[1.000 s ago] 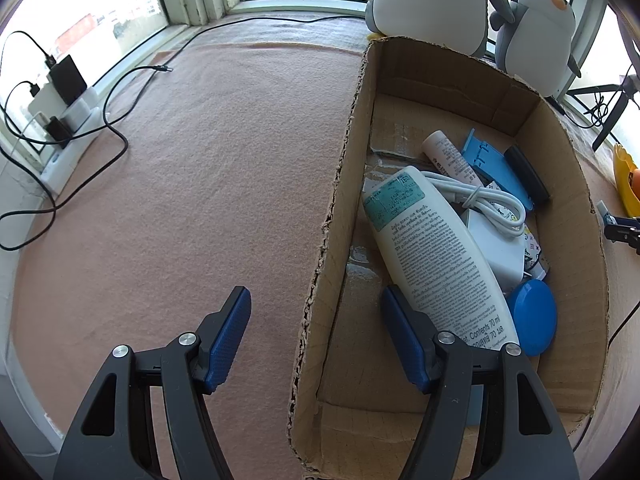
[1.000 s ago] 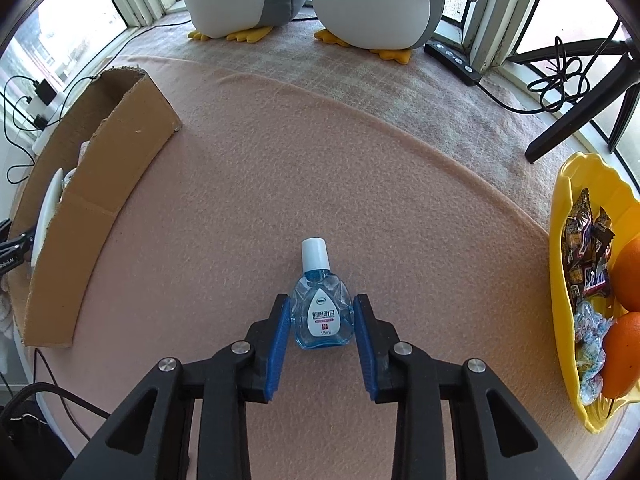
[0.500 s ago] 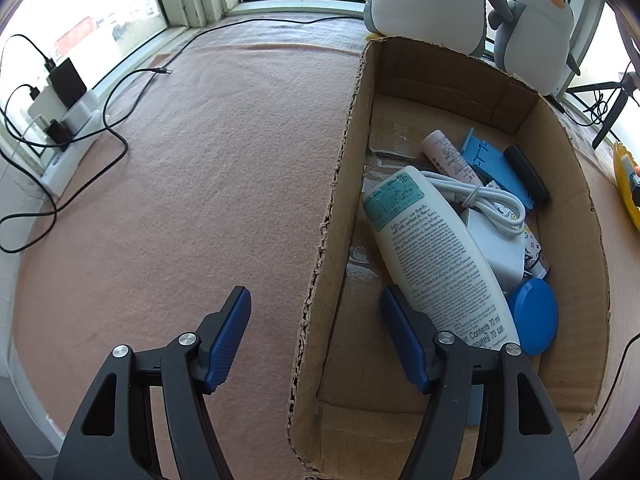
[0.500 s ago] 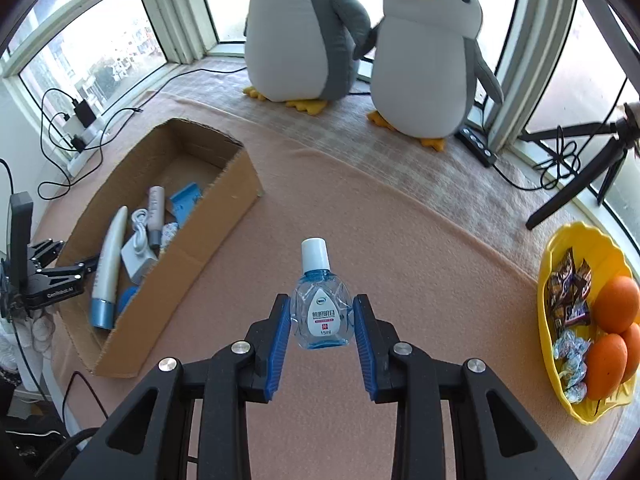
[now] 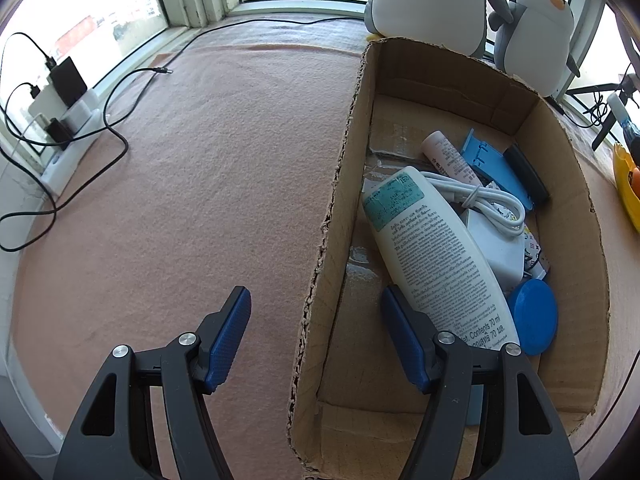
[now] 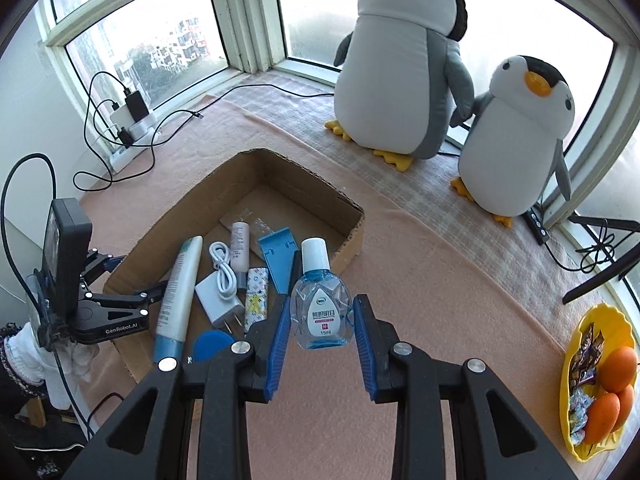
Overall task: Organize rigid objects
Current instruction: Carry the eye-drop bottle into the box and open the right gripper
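My right gripper (image 6: 320, 322) is shut on a small blue eye-drop bottle (image 6: 320, 312) with a white cap, held in the air above the near right side of the cardboard box (image 6: 280, 168). The box holds a white lotion tube (image 6: 178, 296), a white charger with cable (image 6: 218, 292), a small pink-white tube (image 6: 240, 246), a blue plastic piece (image 6: 280, 256) and a blue round lid (image 6: 210, 346). My left gripper (image 5: 316, 340) is open and straddles the box's left wall (image 5: 332, 216), one finger inside next to the lotion tube (image 5: 436, 252), one outside.
Two plush penguins (image 6: 400, 72) stand by the window behind the box. A yellow bowl (image 6: 576, 420) of oranges and sweets sits at the right. A power strip with chargers and cables (image 6: 128, 128) lies at the far left. A black tripod leg (image 6: 600, 280) reaches in at the right.
My right gripper has lifted the eye-drop bottle off the pink cloth and carried it left, over the box. My left gripper has stayed in place around the box wall.
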Tool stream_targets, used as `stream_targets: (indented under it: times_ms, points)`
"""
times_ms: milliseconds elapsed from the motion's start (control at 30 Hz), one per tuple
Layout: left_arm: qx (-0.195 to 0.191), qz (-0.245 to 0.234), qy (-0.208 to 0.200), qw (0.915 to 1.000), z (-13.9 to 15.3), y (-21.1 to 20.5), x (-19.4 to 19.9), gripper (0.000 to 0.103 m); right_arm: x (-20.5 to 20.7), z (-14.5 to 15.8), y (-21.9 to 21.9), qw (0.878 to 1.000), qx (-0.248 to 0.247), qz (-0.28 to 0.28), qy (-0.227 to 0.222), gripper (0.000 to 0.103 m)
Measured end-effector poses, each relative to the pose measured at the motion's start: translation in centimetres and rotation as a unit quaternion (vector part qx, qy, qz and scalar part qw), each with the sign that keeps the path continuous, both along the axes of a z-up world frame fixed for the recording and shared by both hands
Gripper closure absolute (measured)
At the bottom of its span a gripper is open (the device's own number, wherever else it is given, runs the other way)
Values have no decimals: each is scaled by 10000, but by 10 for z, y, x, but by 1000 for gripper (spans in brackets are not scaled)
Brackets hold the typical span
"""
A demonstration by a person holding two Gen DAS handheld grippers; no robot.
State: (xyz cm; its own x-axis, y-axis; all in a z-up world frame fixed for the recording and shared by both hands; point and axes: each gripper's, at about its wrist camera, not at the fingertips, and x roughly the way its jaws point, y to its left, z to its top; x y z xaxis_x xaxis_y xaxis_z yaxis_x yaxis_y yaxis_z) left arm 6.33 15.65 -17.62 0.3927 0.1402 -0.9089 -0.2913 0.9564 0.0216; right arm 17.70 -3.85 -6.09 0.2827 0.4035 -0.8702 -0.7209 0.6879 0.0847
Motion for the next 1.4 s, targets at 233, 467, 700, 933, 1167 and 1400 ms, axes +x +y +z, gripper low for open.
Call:
stream_targets:
  times_ms: [233,467,700,933,1167,1400]
  points:
    - [-14,-6,-4,10000,1,-1,0,34,-5,-8,51,9996,-14,291,-65,75]
    - [-29,2,-5,10000,1,-1,0,34,-6,-35,91,9990,-257,359,53,75]
    - [-11,-6,7,10000,0,-1,0,34,-5,-49,96,9989,-316,279,223,74]
    - [42,-35,64,10000,2,-3,2,34,-9,-41,92,9996,-171,191,139,61]
    - [248,-10,-62,9997,16,-4,-3,35,-19,-23,74,9998,104,-4,146,61]
    - [412,-15,-335,9986,44,-10,-16,35,-38,1,42,9993,296,-228,6,60]
